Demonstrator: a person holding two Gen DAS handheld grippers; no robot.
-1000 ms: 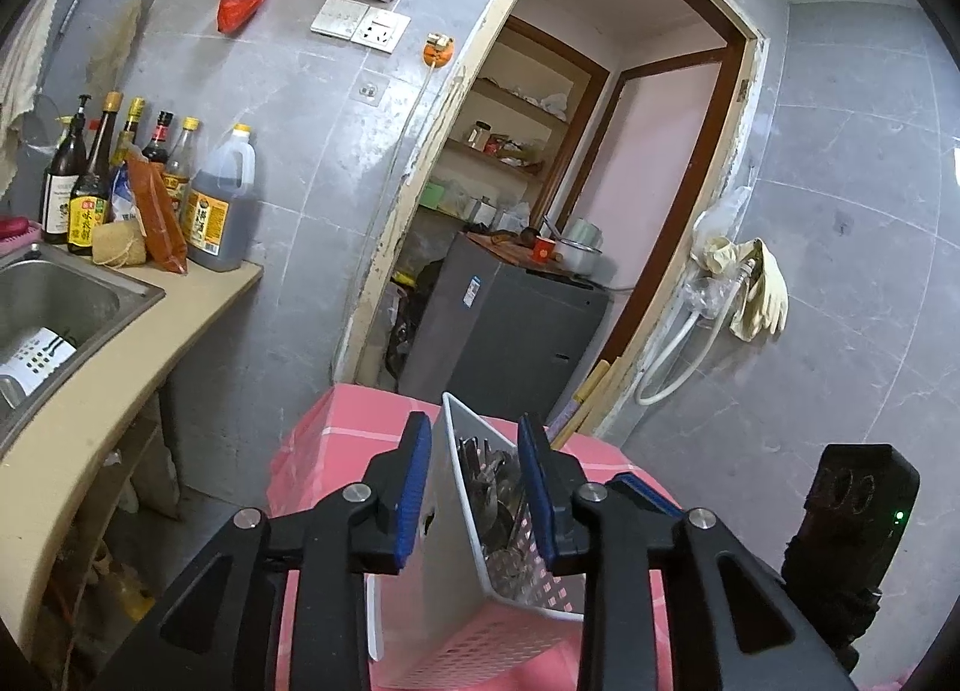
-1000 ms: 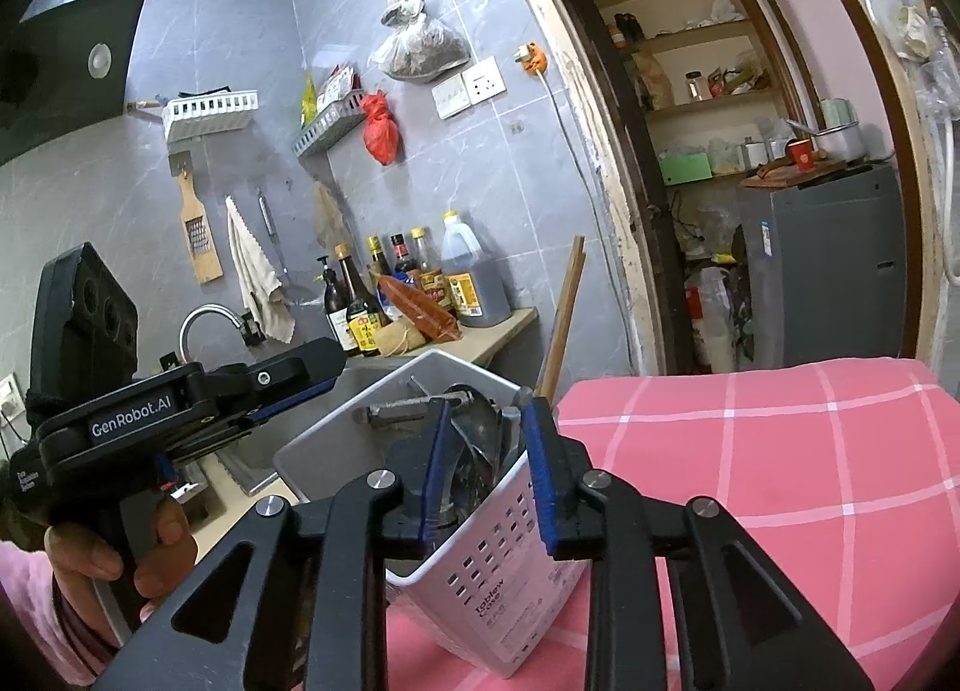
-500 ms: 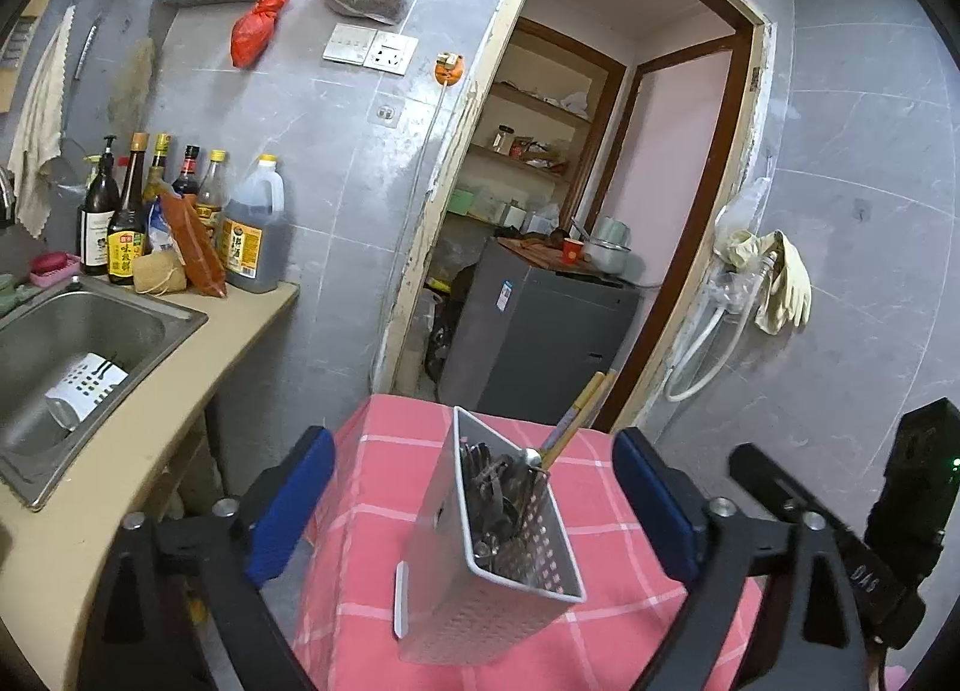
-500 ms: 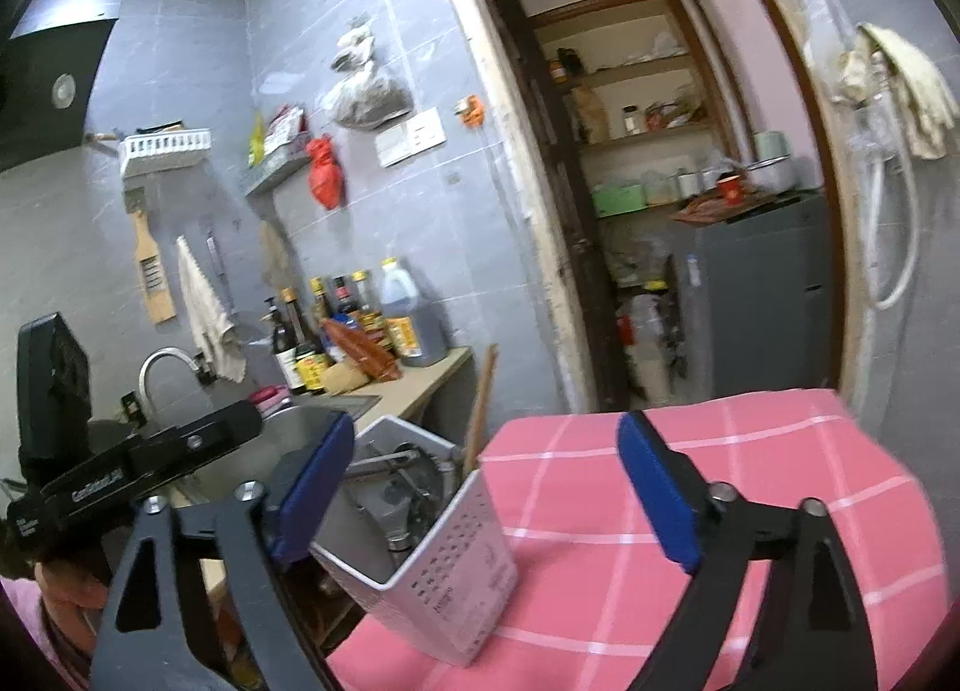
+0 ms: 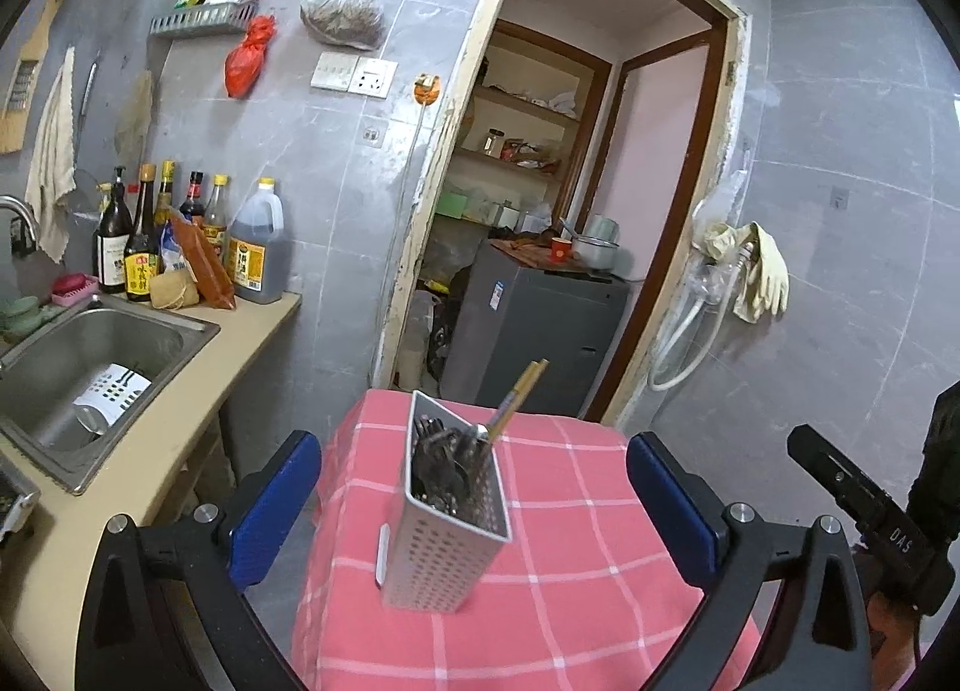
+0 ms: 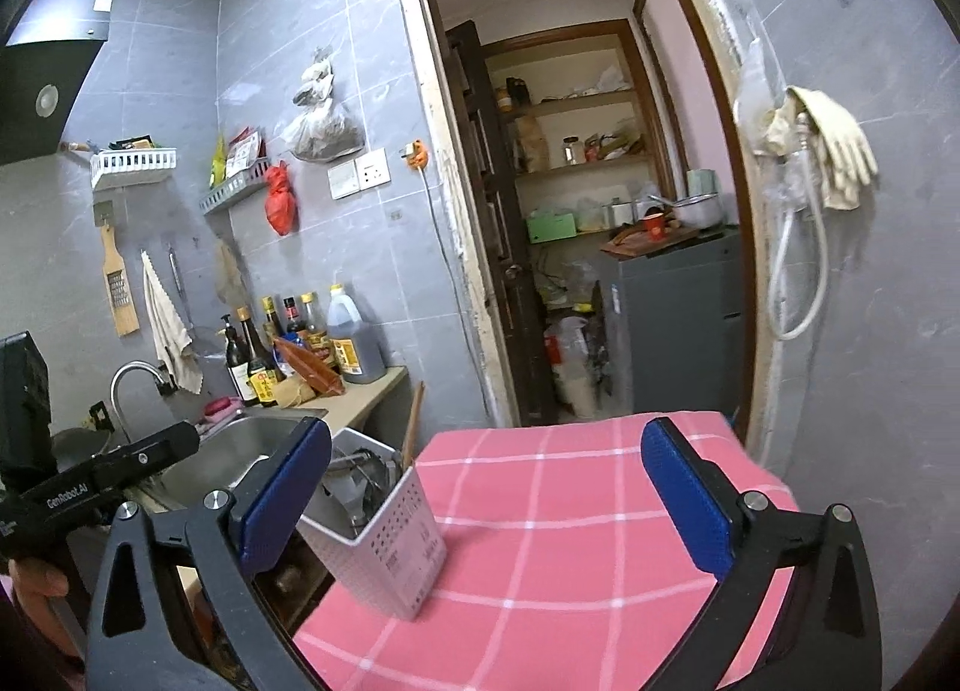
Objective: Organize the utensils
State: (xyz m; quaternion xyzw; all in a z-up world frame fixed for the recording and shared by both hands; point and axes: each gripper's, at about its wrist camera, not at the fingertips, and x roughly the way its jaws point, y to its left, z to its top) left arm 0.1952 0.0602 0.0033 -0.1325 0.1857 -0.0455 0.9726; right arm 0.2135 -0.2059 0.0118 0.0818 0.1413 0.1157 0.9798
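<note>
Caddy (image 5: 444, 517): upright near tabletop (image 5: 570, 541) edge, utensils (image 5: 447, 457) and chopsticks (image 5: 519, 397) inside, apparently filled; left claw (image 5: 474, 502) and right claw (image 6: 486, 496) opening wide, gripping nothing.

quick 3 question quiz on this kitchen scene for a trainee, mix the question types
1. True or false: the utensil holder stands upright on the pink checked cloth.
2. What lies in the sink? A) a white perforated holder B) a plate C) a pan
3. Fill in: the left gripper holds ____.

Key:
1. True.
2. A, the white perforated holder.
3. Nothing; its jaws are opening and stand clear of the utensil holder.
</note>
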